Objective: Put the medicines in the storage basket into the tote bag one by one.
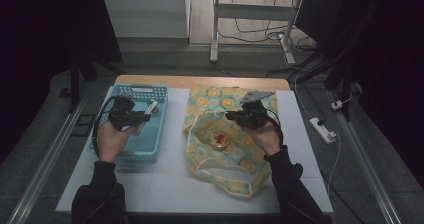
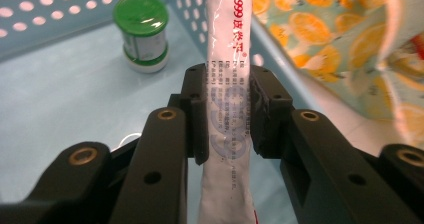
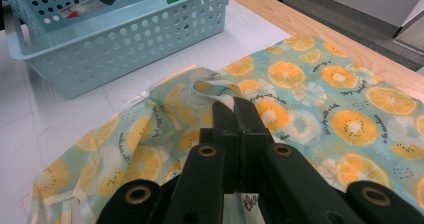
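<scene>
Dim floor and cables ring a white table (image 1: 165,184), its far edge bare wood. Taking the basket (image 1: 102,149) as landmark: it is pale blue perforated plastic, rectangular, smooth-floored. Just beside it on the right lies the bag (image 1: 235,176), soft cloth printed with orange slices, its mouth held up. Inside the bag sits a small round tin (image 1: 219,141) with a red mark. Over the basket, the left gripper (image 2: 226,115) pinches a white, crinkled tube (image 2: 226,59) around its middle, cap pointing away. A squat jar (image 2: 143,35) with a green lid stands on the basket floor. The right gripper (image 3: 234,113), jaws pressed together, grips the bag's rim. Judging by this, packing is under way: tin in, tube lifted, jar left.
</scene>
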`<action>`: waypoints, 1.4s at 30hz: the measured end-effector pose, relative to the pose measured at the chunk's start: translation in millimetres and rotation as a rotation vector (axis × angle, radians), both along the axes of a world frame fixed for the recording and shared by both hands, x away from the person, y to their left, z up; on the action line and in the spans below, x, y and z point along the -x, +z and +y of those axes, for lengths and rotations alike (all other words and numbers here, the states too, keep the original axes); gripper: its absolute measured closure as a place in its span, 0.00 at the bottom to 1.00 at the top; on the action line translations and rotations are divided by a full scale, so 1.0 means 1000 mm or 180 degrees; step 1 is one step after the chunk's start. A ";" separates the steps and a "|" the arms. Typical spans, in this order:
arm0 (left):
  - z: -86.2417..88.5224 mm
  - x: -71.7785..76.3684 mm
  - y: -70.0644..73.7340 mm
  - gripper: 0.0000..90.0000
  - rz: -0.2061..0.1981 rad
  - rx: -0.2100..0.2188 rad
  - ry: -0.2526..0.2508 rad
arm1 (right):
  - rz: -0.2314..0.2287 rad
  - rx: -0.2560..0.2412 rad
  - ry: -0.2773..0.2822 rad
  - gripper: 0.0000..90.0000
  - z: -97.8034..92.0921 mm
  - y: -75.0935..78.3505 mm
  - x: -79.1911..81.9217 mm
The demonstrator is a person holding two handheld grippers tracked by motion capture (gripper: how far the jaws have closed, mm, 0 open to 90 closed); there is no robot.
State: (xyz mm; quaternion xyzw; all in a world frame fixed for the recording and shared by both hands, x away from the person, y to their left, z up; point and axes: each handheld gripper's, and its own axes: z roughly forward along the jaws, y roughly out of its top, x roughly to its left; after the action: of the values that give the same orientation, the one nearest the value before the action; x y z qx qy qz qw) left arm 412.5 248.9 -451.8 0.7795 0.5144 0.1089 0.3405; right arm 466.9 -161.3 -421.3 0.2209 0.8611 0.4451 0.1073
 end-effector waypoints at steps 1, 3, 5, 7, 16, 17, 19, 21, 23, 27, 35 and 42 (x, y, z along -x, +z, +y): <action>-0.001 0.001 0.002 0.79 -0.0011 0.0005 -0.0018 | 0.0000 0.0003 0.0003 1.00 0.000 0.000 0.000; -0.004 0.003 0.007 0.79 -0.0053 -0.0009 -0.0059 | -0.0005 0.0000 0.0003 1.00 0.000 0.000 0.000; -0.007 0.005 0.012 0.79 -0.0091 0.0036 -0.0116 | -0.0005 -0.0003 0.0005 1.00 -0.001 0.000 0.000; -0.012 0.008 0.017 0.79 -0.0129 0.0078 -0.0182 | -0.0006 -0.0006 0.0006 1.00 -0.001 0.000 0.000; -0.043 0.018 0.035 0.79 -0.0211 0.0157 -0.0587 | -0.0013 -0.0016 0.0000 1.00 0.000 0.001 0.000; -0.047 0.019 0.037 0.79 -0.0219 0.0149 -0.0629 | -0.0012 -0.0022 -0.0002 1.00 -0.001 0.001 0.000; -0.054 0.021 0.039 0.79 -0.0228 0.0152 -0.0707 | -0.0013 -0.0031 -0.0007 1.00 -0.001 0.001 0.001; -0.062 0.022 0.040 0.79 -0.0227 0.0142 -0.0783 | -0.0009 -0.0044 -0.0008 1.00 -0.001 0.002 0.001; -0.071 0.024 0.041 0.79 -0.0220 0.0155 -0.0863 | -0.0011 -0.0050 -0.0015 1.00 -0.001 0.002 0.001; -0.090 0.025 0.040 0.79 -0.0189 0.0137 -0.1045 | -0.0017 -0.0061 -0.0012 1.00 -0.001 0.003 0.001; -0.121 0.024 0.031 0.79 -0.0096 0.0133 -0.1292 | -0.0018 -0.0060 -0.0008 1.00 0.000 0.002 0.001; -0.139 0.020 0.024 0.79 -0.0035 0.0147 -0.1356 | -0.0030 -0.0064 -0.0006 1.00 0.001 0.003 0.002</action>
State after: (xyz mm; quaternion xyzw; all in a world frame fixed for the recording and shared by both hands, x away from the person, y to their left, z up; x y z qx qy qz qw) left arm 392.3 110.4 -427.7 0.8620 0.3385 0.0269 0.3764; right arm 464.6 -160.4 -418.7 0.2206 0.8559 0.4547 0.1096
